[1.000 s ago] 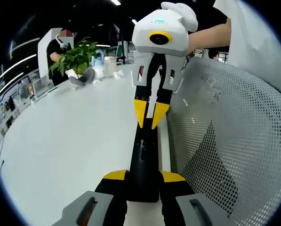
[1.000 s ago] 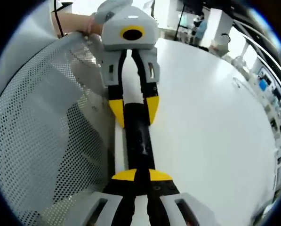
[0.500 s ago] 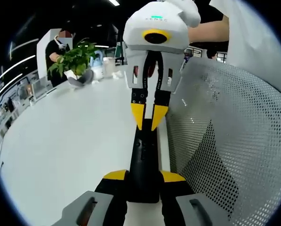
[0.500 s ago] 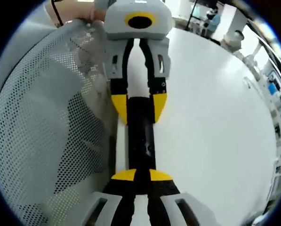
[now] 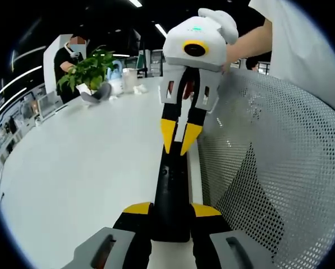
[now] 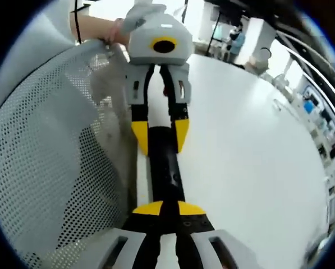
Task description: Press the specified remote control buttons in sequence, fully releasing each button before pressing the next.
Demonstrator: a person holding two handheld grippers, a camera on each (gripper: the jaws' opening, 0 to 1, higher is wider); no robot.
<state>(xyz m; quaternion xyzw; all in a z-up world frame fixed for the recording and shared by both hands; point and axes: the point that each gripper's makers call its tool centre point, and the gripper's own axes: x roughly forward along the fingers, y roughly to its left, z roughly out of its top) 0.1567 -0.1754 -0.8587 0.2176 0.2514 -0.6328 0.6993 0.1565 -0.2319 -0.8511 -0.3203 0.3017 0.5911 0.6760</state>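
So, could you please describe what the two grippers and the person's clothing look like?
Each gripper has a white, rounded body with a yellow ring around a dark centre, and black jaws with yellow tips. The right gripper shows a small green light on top. The left gripper looks the same. A white glove holds the right one, and the person wears a white short sleeve.

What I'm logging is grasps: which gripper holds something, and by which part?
The left gripper holds the black remote by one end, jaws on its two long sides. The right gripper holds nothing: jaws shut, tips at the remote's other end.
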